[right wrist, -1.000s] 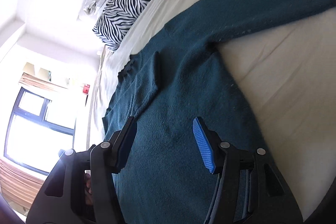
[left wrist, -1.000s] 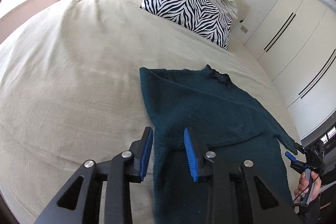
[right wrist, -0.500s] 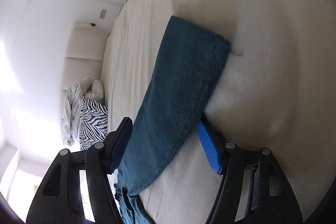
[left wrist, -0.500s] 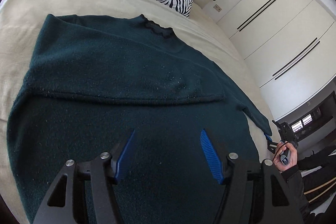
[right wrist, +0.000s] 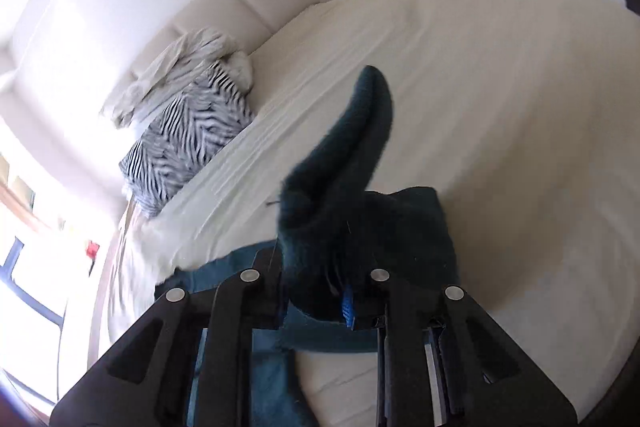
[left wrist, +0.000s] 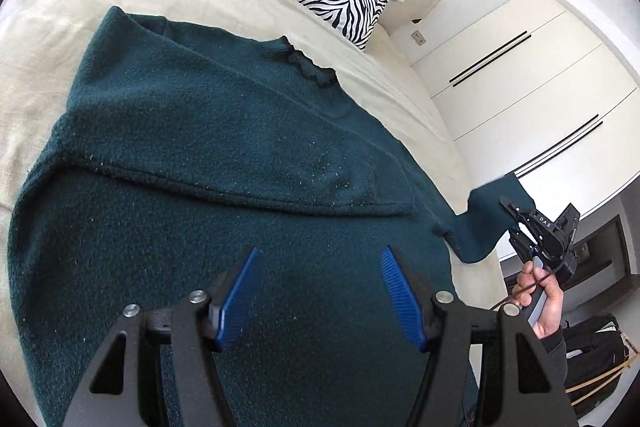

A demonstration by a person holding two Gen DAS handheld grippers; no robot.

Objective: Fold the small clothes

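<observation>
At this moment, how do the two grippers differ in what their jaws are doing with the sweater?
The left gripper has its jaws wide apart over the sweater body, pads clear of the cloth; the right gripper has its jaws closing on the sleeve, pinched between them. The left one hangs over flat-lying fabric; the right one holds the sleeve end lifted off the bed. Both have black frames with blue pads.

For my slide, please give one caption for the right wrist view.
Right hand-held gripper closing on the dark green sweater's sleeve, lifted above the beige bed.
</observation>
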